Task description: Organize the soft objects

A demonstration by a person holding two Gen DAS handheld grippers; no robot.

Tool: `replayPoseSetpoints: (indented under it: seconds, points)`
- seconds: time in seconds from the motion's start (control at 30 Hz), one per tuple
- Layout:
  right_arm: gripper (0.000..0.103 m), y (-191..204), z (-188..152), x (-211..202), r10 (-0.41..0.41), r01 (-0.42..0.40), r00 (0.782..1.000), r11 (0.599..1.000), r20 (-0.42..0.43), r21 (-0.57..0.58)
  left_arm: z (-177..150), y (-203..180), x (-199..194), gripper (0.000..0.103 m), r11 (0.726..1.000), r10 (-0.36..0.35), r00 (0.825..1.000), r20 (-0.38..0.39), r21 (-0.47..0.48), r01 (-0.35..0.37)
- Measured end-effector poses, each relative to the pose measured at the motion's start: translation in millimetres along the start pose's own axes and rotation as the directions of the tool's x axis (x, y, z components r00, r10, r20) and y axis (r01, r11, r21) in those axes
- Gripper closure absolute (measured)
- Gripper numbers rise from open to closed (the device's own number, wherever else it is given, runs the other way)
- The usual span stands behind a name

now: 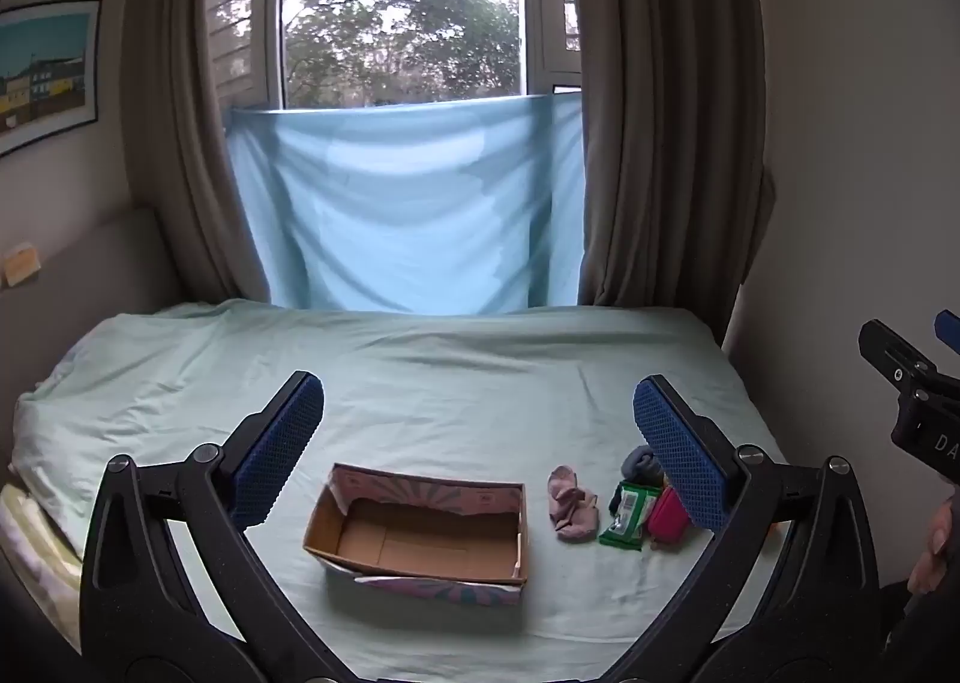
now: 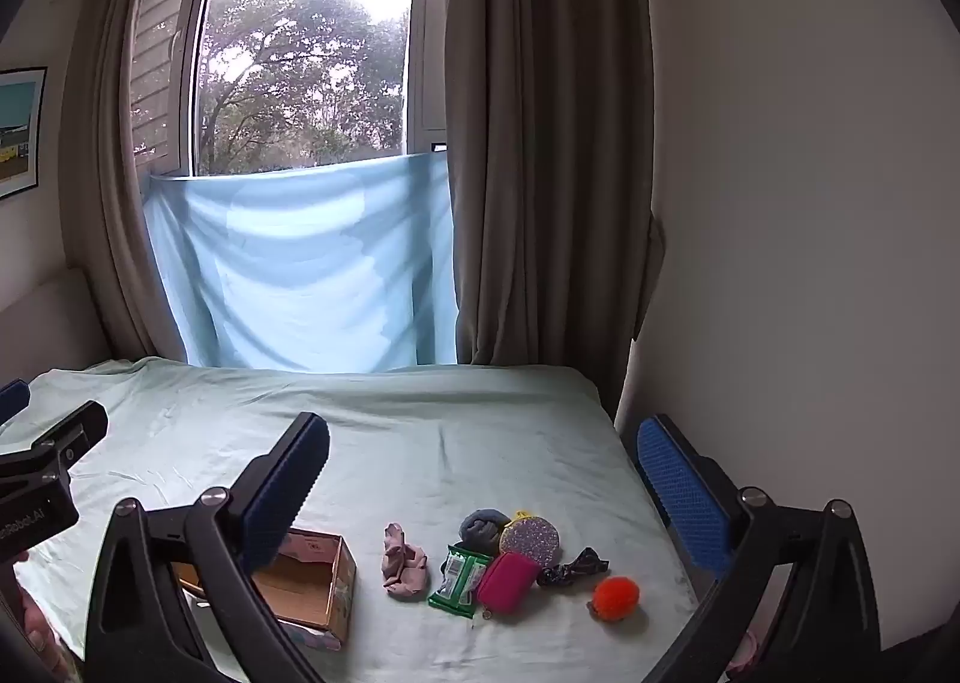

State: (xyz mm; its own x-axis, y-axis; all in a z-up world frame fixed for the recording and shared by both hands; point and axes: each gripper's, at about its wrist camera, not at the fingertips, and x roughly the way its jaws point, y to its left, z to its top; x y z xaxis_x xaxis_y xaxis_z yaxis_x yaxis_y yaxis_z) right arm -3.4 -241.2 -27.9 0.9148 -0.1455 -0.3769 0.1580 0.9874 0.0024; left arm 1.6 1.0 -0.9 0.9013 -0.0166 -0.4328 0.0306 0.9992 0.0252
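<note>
Ahead, both the left claw (image 1: 479,443) and right claw (image 2: 483,482) hang spread wide over the bed (image 1: 420,377), a rectangular cardboard box (image 1: 420,533) beneath the left, crumpled pink sock (image 2: 403,563) and fuzzy orange pompom (image 2: 615,598) beneath the right.

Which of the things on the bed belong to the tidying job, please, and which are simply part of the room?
For the job:
cardboard box, empty
pink sock
grey sock
green wipes pack
pink pouch
glitter purse
dark scrunchie
orange pompom

Just there:
curtains
blue sheet
wall picture
</note>
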Motion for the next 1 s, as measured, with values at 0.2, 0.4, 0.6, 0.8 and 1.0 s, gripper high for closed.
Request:
replayPoseSetpoints:
  seconds: [0.2,0.4,0.6,0.8,1.0]
  points:
    - [0.0,-3,2,-3,0.001,-0.001,1.0,1.0,0.0,0.005,-1,3,-3,0.0,1.0,-0.002,1.0,0.015,-0.001,0.002]
    - [0.0,-9,7,5,0.003,-0.003,1.0,1.0,-0.009,0.012,0,0,-1,0.0,1.0,-0.006,1.0,0.026,0.017,0.006]
    - [0.0,-4,6,8,0.002,-0.002,1.0,1.0,-0.006,-0.003,-2,1,-1,0.0,1.0,0.0,1.0,0.021,0.009,0.0]
    - [0.0,-3,5,9,0.0,0.0,1.0,1.0,-0.009,-0.002,-1,0,-1,0.0,1.0,-0.002,1.0,0.017,0.013,0.002]
    - [0.0,1,4,7,-0.004,0.004,1.0,1.0,-0.008,-0.005,1,0,0,0.0,1.0,-0.004,1.0,0.014,0.015,0.004]
